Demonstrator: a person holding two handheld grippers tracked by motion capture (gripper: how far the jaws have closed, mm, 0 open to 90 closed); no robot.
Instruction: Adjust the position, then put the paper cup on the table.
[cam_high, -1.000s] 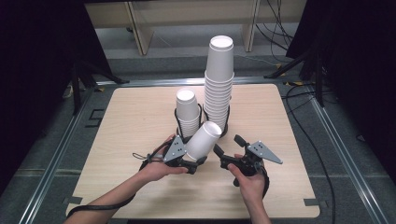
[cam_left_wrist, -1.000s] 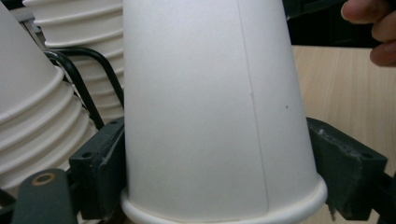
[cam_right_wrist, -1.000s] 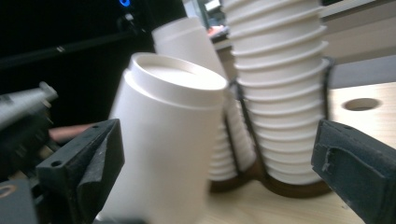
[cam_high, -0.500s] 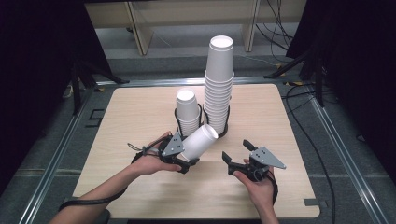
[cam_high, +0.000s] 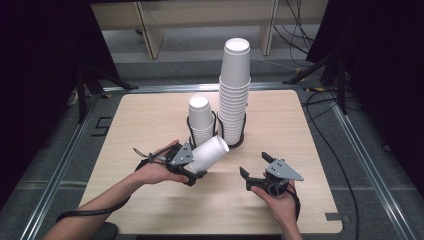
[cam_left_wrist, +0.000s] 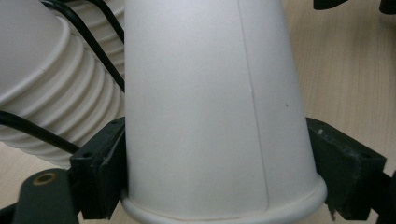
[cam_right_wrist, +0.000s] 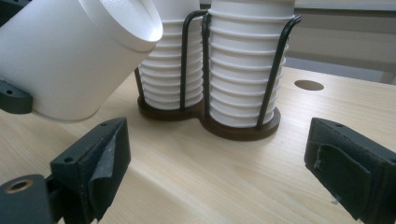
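Note:
My left gripper (cam_high: 194, 169) is shut on a single white paper cup (cam_high: 210, 152), held tilted just above the table in front of the stacks. Its pads press both sides of the cup (cam_left_wrist: 210, 107) near the rolled rim, and the cup's base points away from me. My right gripper (cam_high: 253, 165) hovers low over the table to the right of it, open; its jaws have just been closing a little, with nothing between them (cam_right_wrist: 219, 158). Behind stand a tall cup stack (cam_high: 235, 90) and a short cup stack (cam_high: 201, 120) in a dark wire holder (cam_high: 239, 142).
The wooden table (cam_high: 300, 130) has bare board on both sides of the holder and in front of my hands. A round hole (cam_right_wrist: 308, 85) lies in the board behind the holder (cam_right_wrist: 243, 130). Cables run on the floor at the back right.
My right gripper has drawn away from the cup, to the right and toward the person. The left gripper has shifted slightly left with the cup still in it.

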